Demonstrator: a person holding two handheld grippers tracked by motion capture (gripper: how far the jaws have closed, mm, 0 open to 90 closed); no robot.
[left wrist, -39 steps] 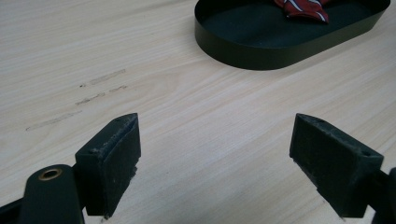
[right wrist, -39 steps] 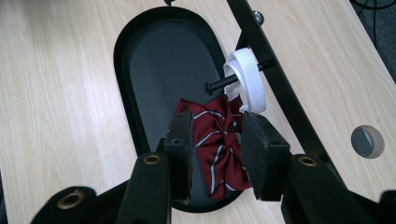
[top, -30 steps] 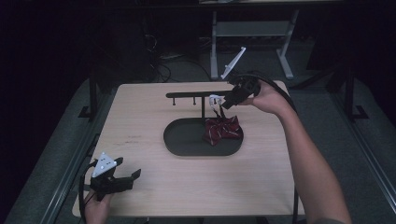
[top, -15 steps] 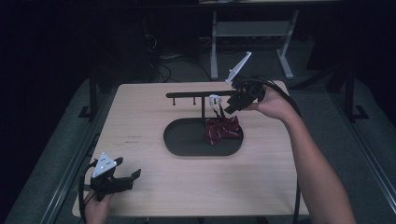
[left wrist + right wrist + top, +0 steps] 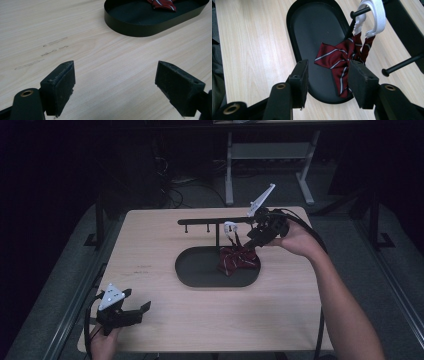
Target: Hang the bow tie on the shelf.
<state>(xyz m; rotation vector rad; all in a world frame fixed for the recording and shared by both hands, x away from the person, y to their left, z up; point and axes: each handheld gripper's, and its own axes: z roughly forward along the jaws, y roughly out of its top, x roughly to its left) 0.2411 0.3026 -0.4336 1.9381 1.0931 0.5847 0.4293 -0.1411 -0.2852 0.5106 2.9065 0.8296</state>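
A dark red bow tie (image 5: 239, 260) with thin pale stripes hangs by its white strap (image 5: 230, 227) from a peg of a black rack bar (image 5: 210, 221), and it reaches down over a black oval tray (image 5: 195, 270). My right gripper (image 5: 249, 242) is open just right of the tie and points down-left at it. In the right gripper view the bow tie (image 5: 334, 60) lies beyond the spread jaws of that gripper (image 5: 327, 67), with the strap (image 5: 372, 17) looped on the peg. My left gripper (image 5: 136, 299) rests open near the table's front left corner.
The left gripper view looks across bare wood between the jaws of my left gripper (image 5: 115, 72) toward the tray's near wall (image 5: 140, 22). Further pegs stick out along the rack bar. Dark floor, cables and a white stand (image 5: 270, 155) lie beyond the table.
My right gripper has shifted slightly right and down, away from the white strap. The left gripper has stayed put.
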